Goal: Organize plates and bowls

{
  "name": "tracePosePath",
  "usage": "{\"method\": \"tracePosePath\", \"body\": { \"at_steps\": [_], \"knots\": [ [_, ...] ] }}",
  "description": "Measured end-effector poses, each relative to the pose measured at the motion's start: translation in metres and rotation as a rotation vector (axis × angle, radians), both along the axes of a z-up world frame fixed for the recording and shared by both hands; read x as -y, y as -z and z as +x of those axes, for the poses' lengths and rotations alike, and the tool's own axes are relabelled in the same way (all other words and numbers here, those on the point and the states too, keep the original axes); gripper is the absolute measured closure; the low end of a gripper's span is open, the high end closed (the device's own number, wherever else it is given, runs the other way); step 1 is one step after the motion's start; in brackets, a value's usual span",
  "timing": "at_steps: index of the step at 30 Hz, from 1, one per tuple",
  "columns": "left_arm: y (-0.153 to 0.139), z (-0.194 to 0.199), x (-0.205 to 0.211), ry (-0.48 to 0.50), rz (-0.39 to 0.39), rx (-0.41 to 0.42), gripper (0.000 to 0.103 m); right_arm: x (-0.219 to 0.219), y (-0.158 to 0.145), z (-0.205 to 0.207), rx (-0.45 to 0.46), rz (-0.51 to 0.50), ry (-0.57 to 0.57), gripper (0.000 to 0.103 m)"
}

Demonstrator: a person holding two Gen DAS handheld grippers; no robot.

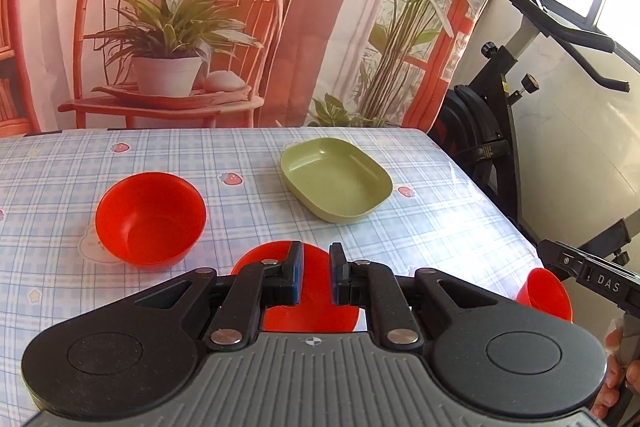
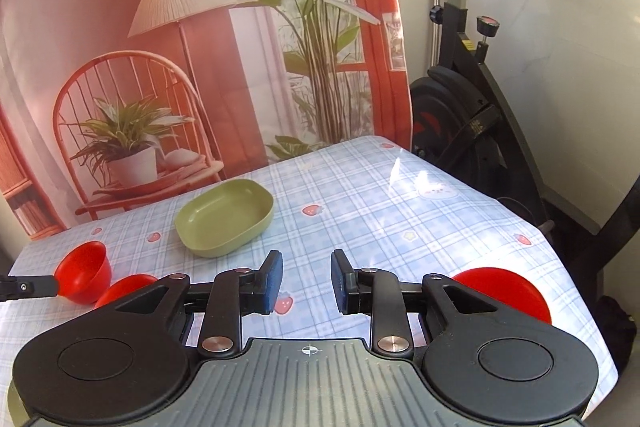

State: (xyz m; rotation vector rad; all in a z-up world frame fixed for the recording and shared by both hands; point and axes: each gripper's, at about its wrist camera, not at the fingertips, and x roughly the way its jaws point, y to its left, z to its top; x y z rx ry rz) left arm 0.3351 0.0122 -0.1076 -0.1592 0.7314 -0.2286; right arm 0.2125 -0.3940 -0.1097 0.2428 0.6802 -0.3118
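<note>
A green rounded-square dish (image 1: 336,181) (image 2: 225,219) sits toward the back of the checked tablecloth. A red bowl (image 1: 150,217) (image 2: 83,271) stands left of it. My left gripper (image 1: 316,275) is open and hovers over a second red bowl (image 1: 312,303) (image 2: 124,289) near the front edge; the jaws stand on either side above it, not touching. A third red bowl (image 1: 546,293) (image 2: 506,291) sits at the right front. My right gripper (image 2: 307,281) is open and empty above bare cloth, left of that third bowl.
The table (image 2: 360,195) ends at the right, where a black exercise bike (image 2: 472,99) stands close by. A printed backdrop with a chair and plants (image 1: 180,39) hangs behind the table. The right gripper's body (image 1: 592,279) shows at the right edge.
</note>
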Motion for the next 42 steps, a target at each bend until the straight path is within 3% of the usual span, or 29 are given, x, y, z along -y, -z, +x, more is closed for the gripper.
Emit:
{"method": "tracePosePath", "body": {
  "at_steps": [4, 5, 8, 9, 13, 26, 30, 35, 38, 42],
  "knots": [
    [-0.001, 0.033, 0.015, -0.053, 0.012, 0.031, 0.087, 0.016, -0.001, 0.015, 0.036, -0.043, -0.033, 0.072],
    [0.0, 0.045, 0.02, -0.077, 0.004, 0.033, 0.081, 0.021, -0.001, 0.02, 0.043, -0.035, -0.033, 0.072],
    [0.005, 0.066, 0.026, -0.147, 0.003, 0.083, 0.049, 0.034, 0.004, 0.04, 0.067, 0.001, -0.017, 0.07],
    [0.007, 0.074, 0.031, -0.165, 0.021, 0.098, 0.044, 0.036, 0.006, 0.047, 0.084, 0.021, -0.017, 0.069],
    [0.024, 0.118, 0.037, -0.203, 0.032, 0.021, 0.044, 0.03, 0.025, 0.088, 0.121, 0.069, -0.053, 0.067],
    [0.074, 0.193, 0.02, -0.252, -0.014, -0.196, 0.046, 0.027, 0.115, 0.197, -0.043, 0.063, -0.067, 0.067],
    [0.082, 0.203, 0.017, -0.245, -0.037, -0.215, 0.046, 0.027, 0.134, 0.213, -0.085, 0.077, -0.059, 0.07],
    [0.093, 0.211, 0.017, -0.222, -0.052, -0.239, 0.051, 0.025, 0.15, 0.216, -0.129, 0.099, -0.056, 0.087],
    [0.099, 0.212, 0.017, -0.213, -0.051, -0.248, 0.052, 0.024, 0.153, 0.216, -0.123, 0.101, -0.063, 0.089],
    [0.104, 0.215, 0.018, -0.189, -0.052, -0.265, 0.063, 0.022, 0.151, 0.218, -0.125, 0.103, -0.073, 0.094]
  ]
}}
